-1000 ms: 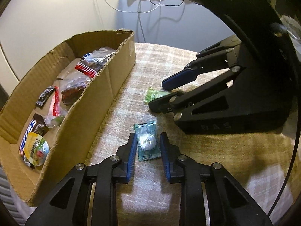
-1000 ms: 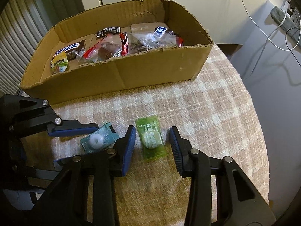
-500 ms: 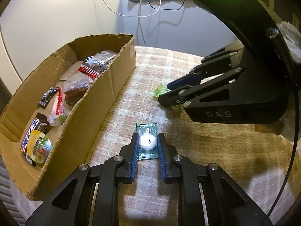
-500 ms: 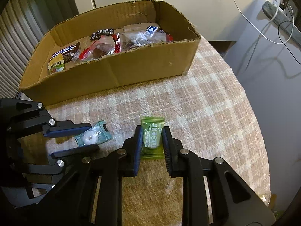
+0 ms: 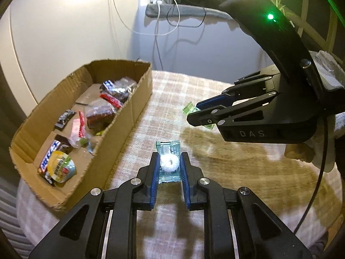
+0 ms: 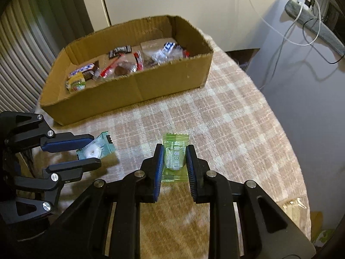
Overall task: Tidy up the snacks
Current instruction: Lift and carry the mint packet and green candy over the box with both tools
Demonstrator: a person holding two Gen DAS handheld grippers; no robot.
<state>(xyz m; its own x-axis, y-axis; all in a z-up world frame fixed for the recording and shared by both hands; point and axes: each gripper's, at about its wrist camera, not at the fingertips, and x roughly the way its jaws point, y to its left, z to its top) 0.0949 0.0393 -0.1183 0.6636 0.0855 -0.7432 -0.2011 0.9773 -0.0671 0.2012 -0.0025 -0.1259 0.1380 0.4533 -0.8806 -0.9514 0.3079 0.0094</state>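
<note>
Now, grippers: two, both closed on a candy
Left gripper (image 5: 169, 165): pads clamp the one teal-wrapped white candy (image 5: 169, 161), lower centre of left wrist view
Right gripper (image 6: 174, 158): pads clamp the one green-wrapped candy (image 6: 175, 157), lower centre of right wrist view
Cardboard box (image 6: 172, 82): one, upper left, holding several snacks
Checked tablecloth (image 6: 226, 116): beneath both candies
</note>
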